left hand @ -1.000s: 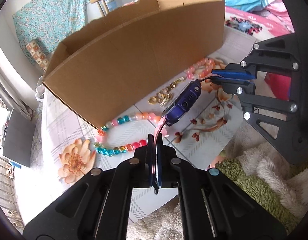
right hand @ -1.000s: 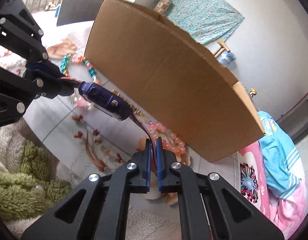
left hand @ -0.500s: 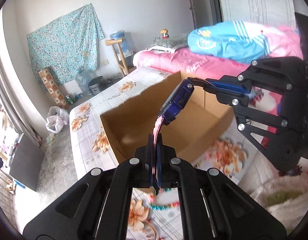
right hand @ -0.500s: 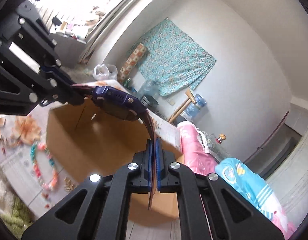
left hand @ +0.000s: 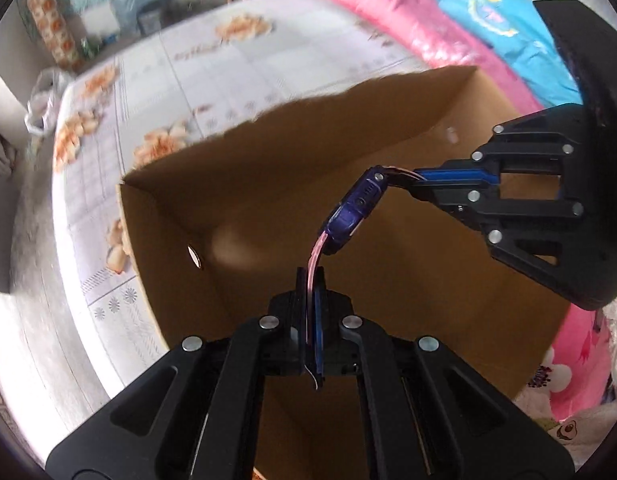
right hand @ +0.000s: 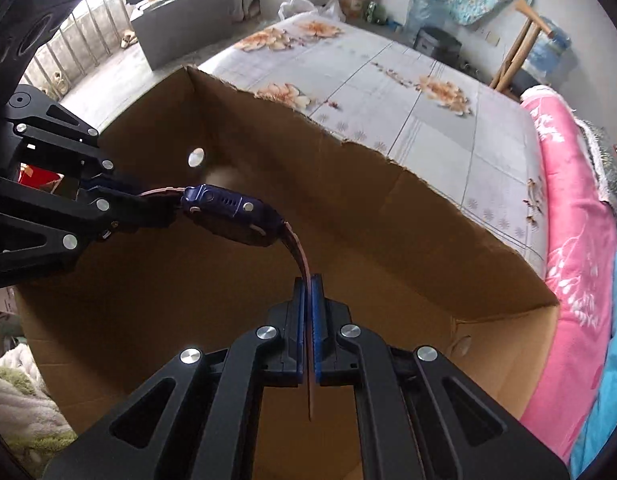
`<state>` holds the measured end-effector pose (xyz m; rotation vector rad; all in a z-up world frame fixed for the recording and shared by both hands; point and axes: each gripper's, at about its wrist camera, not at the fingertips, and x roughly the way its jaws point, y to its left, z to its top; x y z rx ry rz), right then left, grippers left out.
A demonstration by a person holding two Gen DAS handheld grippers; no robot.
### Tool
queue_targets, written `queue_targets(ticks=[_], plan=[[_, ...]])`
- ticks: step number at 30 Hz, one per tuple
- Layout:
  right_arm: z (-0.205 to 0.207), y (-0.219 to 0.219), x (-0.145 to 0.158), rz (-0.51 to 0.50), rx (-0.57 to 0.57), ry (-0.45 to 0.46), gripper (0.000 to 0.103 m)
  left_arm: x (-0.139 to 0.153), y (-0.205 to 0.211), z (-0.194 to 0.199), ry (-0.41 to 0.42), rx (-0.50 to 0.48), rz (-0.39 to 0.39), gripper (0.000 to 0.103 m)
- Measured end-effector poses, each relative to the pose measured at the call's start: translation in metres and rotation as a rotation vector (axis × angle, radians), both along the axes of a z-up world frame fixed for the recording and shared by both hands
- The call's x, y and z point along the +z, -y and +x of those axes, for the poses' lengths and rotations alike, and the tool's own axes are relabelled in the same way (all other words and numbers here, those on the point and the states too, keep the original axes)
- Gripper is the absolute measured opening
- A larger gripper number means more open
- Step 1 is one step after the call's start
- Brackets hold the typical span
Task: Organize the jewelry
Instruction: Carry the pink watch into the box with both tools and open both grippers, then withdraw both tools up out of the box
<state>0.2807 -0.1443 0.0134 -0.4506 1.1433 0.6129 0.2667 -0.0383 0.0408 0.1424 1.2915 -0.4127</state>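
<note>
A blue watch [left hand: 354, 210] with a pink strap hangs between both grippers over the open cardboard box [left hand: 268, 184]. My left gripper [left hand: 310, 280] is shut on one end of the strap. At the right of the left wrist view, my right gripper [left hand: 418, 178] is shut on the other strap end. In the right wrist view the watch [right hand: 228, 216] curves from the left gripper [right hand: 148, 196] at the left down to the right gripper [right hand: 308, 284], over the box [right hand: 388, 232]. No contents show in the box's brown interior.
The box stands on a floral sheet [right hand: 388, 80] covering a bed. Pink and blue bedding [left hand: 468, 40] lies along one side. A green and white fluffy rug [right hand: 20, 400] shows beside the box. A wooden stool [right hand: 520, 40] and bags stand by the far wall.
Both grippers have carried the watch up from the sheet beside the beads and over the box rim; they now point down into the box. The bead necklaces are out of view.
</note>
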Motion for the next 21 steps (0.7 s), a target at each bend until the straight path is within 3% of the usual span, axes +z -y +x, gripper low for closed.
queue_targets(ticks=[4,8,12,14,15,21], plan=[[0.02,-0.011,-0.022,-0.04,0.026,-0.07,0.005,-0.011,0.006,0.009,-0.034,0.0,0.028,0.006],[0.041,-0.012,-0.043,-0.046,0.001,-0.199,0.01,-0.007,0.01,0.016,-0.023,0.001,0.018,0.021],[0.052,-0.017,-0.044,-0.064,-0.021,-0.181,0.017,0.005,0.007,0.011,0.017,0.012,0.002,0.03],[0.053,-0.019,-0.042,-0.069,-0.027,-0.161,0.023,0.014,0.002,0.005,0.047,0.024,-0.005,0.042],[0.054,-0.019,-0.04,-0.075,-0.034,-0.144,0.029,0.019,-0.001,0.002,0.059,0.028,-0.021,0.043],[0.059,-0.022,-0.038,-0.067,-0.054,-0.147,0.03,0.046,-0.032,-0.024,0.131,0.094,-0.108,0.052]])
